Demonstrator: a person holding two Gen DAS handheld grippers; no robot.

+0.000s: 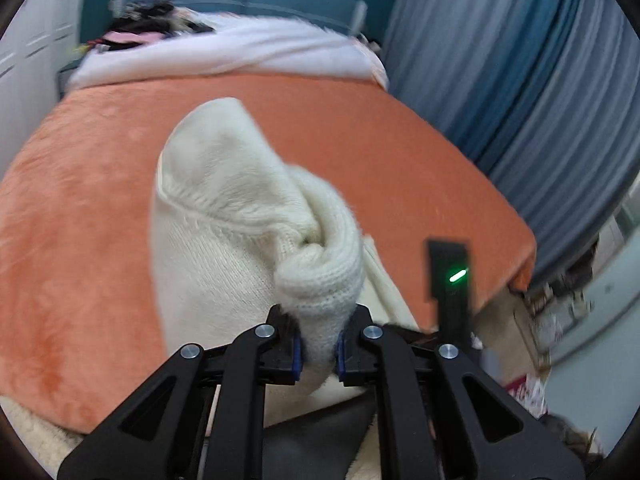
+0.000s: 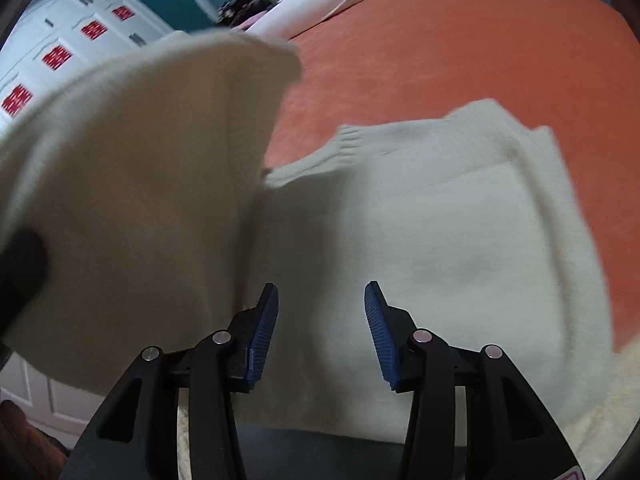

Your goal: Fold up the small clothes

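Note:
A cream knitted sweater (image 1: 224,216) lies on an orange blanket (image 1: 80,208). My left gripper (image 1: 319,334) is shut on a bunched fold of the knit and holds that part lifted off the bed. In the right wrist view the lifted part of the sweater (image 2: 140,184) hangs at the left, and the rest of the sweater (image 2: 440,216) lies flat on the blanket (image 2: 460,48). My right gripper (image 2: 321,312) hovers over the flat part with its blue pads apart and nothing between them.
White bedding (image 1: 240,48) and dark items are piled at the bed's far end. Blue curtains (image 1: 520,80) hang to the right, past the bed's edge. White cabinets (image 2: 80,40) with red marks stand to the left. A black device with a green light (image 1: 450,276) shows at the right.

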